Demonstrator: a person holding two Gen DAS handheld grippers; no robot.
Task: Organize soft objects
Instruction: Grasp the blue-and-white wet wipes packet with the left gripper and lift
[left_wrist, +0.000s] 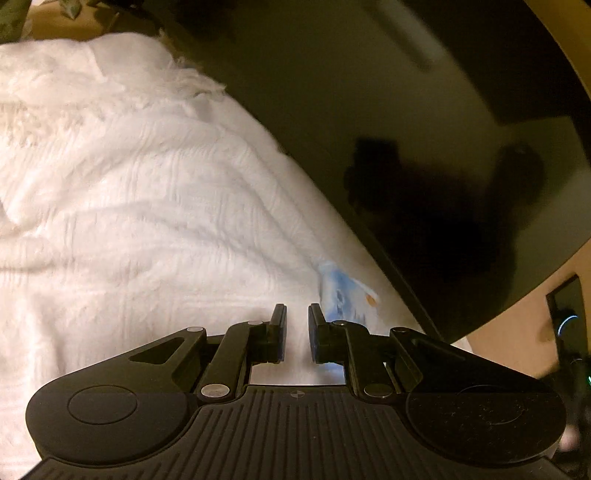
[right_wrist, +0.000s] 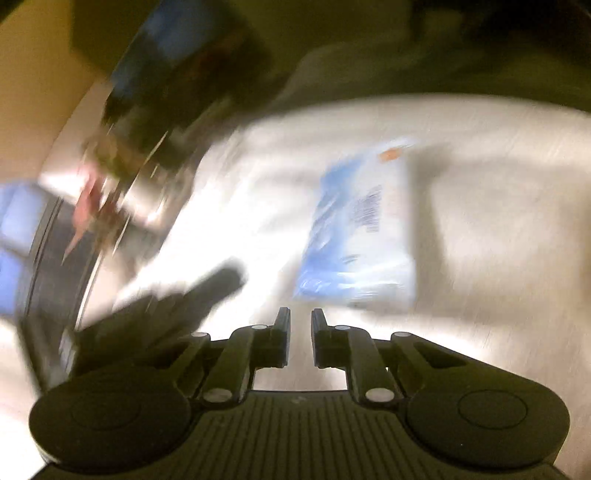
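A white textured blanket (left_wrist: 122, 206) covers most of the left wrist view. A blue and white plastic packet (left_wrist: 343, 295) lies on it just right of my left gripper (left_wrist: 297, 314), whose jaws stand a narrow gap apart with nothing between them. The right wrist view is blurred by motion. There the same blue and white packet (right_wrist: 358, 229) lies on the white surface (right_wrist: 498, 221), just ahead and right of my right gripper (right_wrist: 298, 317), whose jaws also stand a narrow gap apart and empty. My left gripper shows as a dark blur (right_wrist: 192, 299) at lower left.
A large glossy black surface (left_wrist: 424, 129) fills the upper right of the left wrist view, edging the blanket. A dark device with a blue light (left_wrist: 565, 321) sits at far right. Blurred dark and blue objects (right_wrist: 155, 92) crowd the upper left of the right view.
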